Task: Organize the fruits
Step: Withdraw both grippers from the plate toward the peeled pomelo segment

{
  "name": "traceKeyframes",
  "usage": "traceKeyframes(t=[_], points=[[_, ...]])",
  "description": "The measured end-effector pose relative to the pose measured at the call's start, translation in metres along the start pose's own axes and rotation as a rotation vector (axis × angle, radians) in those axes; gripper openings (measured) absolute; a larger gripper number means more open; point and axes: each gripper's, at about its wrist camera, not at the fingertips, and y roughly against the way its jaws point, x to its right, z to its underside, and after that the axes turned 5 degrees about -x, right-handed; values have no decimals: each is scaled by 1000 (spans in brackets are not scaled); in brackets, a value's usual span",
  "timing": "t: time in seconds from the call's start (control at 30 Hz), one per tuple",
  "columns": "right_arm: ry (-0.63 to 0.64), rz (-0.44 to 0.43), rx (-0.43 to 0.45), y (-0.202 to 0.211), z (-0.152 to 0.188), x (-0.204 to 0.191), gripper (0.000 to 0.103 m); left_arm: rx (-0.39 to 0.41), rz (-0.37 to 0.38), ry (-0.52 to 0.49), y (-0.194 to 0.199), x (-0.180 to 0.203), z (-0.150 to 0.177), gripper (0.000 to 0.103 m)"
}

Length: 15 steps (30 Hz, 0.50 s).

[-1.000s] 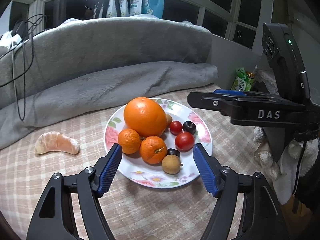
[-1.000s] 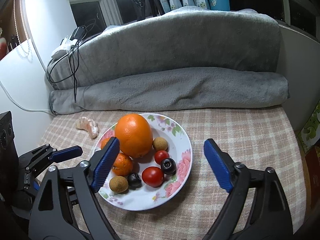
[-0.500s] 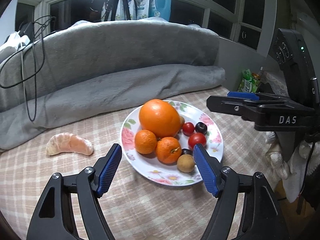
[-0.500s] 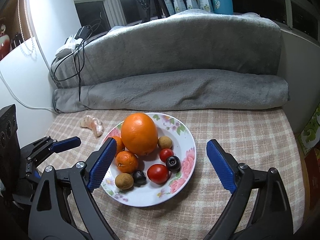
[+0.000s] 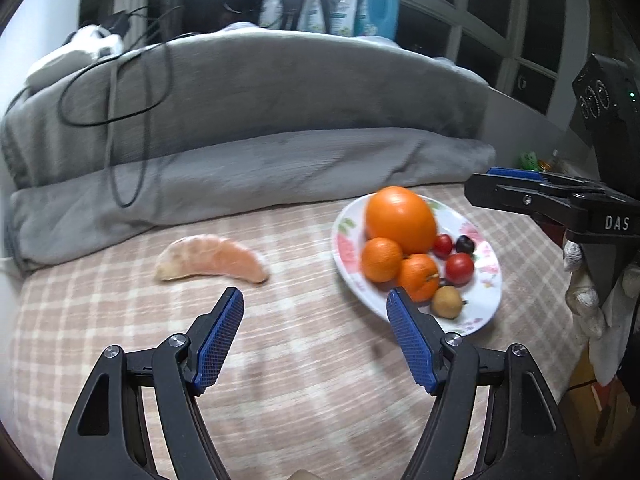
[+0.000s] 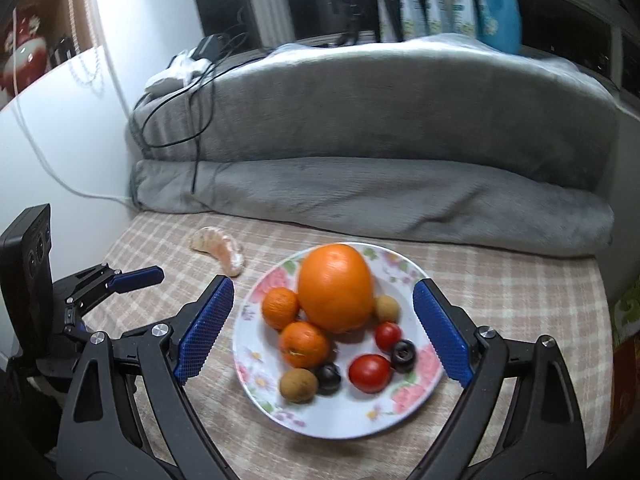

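Lying alone on the checked cloth, the peeled citrus segment [image 5: 212, 258] sits well apart from the floral plate [image 6: 400, 412], left of it in both views; likely the stray to collect; plate already holds the big orange [image 6: 336, 286], mandarins and small fruit; left gripper [image 5: 314, 308] released, empty, aimed between segment and plate; right gripper [image 6: 324, 304] spread wide over the plate, grasping nothing.

fruit-filled plate [image 6: 404, 412], peeled segment [image 5: 212, 259] apart
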Motion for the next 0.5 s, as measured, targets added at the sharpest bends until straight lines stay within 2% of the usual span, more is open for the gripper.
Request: traceKeyframes(t=[0.17, 0.5], points=[[51, -47, -22, -14, -12, -23, 93, 7, -35, 35, 8, -19, 6, 74], [132, -134, -121, -62, -35, -71, 93, 7, -90, 87, 20, -52, 22, 74]])
